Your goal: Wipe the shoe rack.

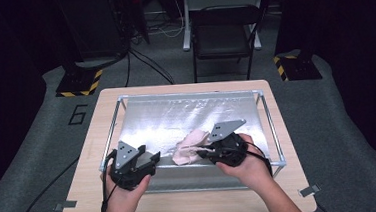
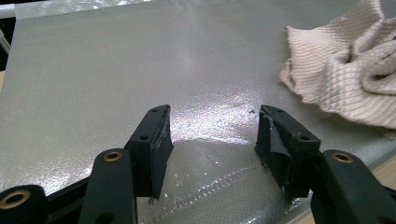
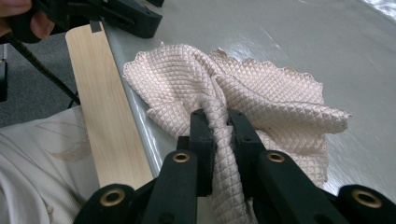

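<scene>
A crumpled pale pink quilted cloth (image 1: 190, 147) lies on the silver mat (image 1: 176, 114) near its front edge. My right gripper (image 1: 203, 152) is shut on a fold of the cloth (image 3: 243, 88), which is pinched between its black pads (image 3: 203, 135). My left gripper (image 1: 154, 158) hovers over the mat's front left corner, to the left of the cloth. In the left gripper view its jaws stand open with nothing between them (image 2: 212, 140), and the cloth (image 2: 345, 74) lies off to the upper right.
The mat sits inside a metal rail frame (image 1: 273, 130) on a wooden table (image 1: 183, 206). A black folding chair (image 1: 223, 33) stands beyond the table's far edge. Yellow-black striped stand bases (image 1: 77, 86) flank the far corners.
</scene>
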